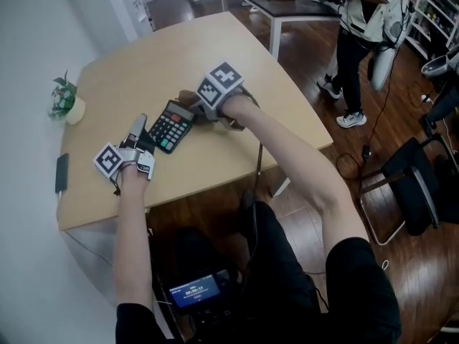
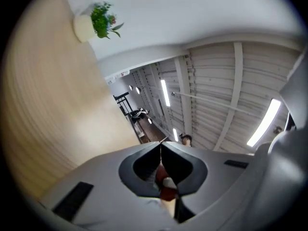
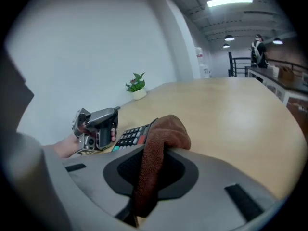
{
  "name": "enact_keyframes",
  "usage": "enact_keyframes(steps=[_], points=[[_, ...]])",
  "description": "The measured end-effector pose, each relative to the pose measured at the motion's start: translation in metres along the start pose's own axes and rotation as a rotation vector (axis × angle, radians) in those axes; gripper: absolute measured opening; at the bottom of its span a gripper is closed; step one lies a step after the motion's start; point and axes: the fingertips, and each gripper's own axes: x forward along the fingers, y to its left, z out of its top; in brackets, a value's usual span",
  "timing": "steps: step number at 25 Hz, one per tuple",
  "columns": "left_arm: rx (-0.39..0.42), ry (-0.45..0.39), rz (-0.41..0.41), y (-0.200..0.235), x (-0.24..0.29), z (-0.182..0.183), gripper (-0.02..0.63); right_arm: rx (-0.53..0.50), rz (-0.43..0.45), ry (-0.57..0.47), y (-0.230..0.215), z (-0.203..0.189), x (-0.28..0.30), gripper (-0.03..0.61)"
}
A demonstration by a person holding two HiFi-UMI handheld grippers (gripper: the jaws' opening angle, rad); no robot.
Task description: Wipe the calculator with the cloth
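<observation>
Calculator [image 1: 171, 126] lies flat on the wooden table [image 1: 215, 56], between both grippers; the right gripper [image 1: 206, 110] has its jaws clamped on a brown cloth [image 3: 156, 153] at the calculator's right end; the left gripper [image 2: 161, 144], jaws pressed together with nothing between them, is just beside its left edge.

1 calculator [image 1: 171, 126], 1 brown cloth [image 3: 153, 162], 1 potted plant [image 1: 64, 100] and 1 dark flat slab [image 1: 62, 173] on 1 light desk [image 1: 215, 49]. 2 claws: 1 left claw [image 2: 160, 144], 1 right claw [image 1: 201, 106]. 1 person [image 1: 358, 27] stands beyond.

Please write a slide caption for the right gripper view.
Right gripper holds a brown cloth at the calculator; the left gripper is beside it.
</observation>
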Motion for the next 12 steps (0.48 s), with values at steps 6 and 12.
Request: enact_keyframes(steps=[6, 12], points=[[-0.091, -0.040, -0.307, -0.050, -0.044, -0.002, -0.006, 0.185, 0.106, -0.142, 0.055, -0.039, -0.014, 0.052], [0.012, 0.269, -0.327, -0.087, -0.024, -0.082, -0.008, 0.060, -0.076, -0.239, 0.016, -0.011, -0.028, 0.054]])
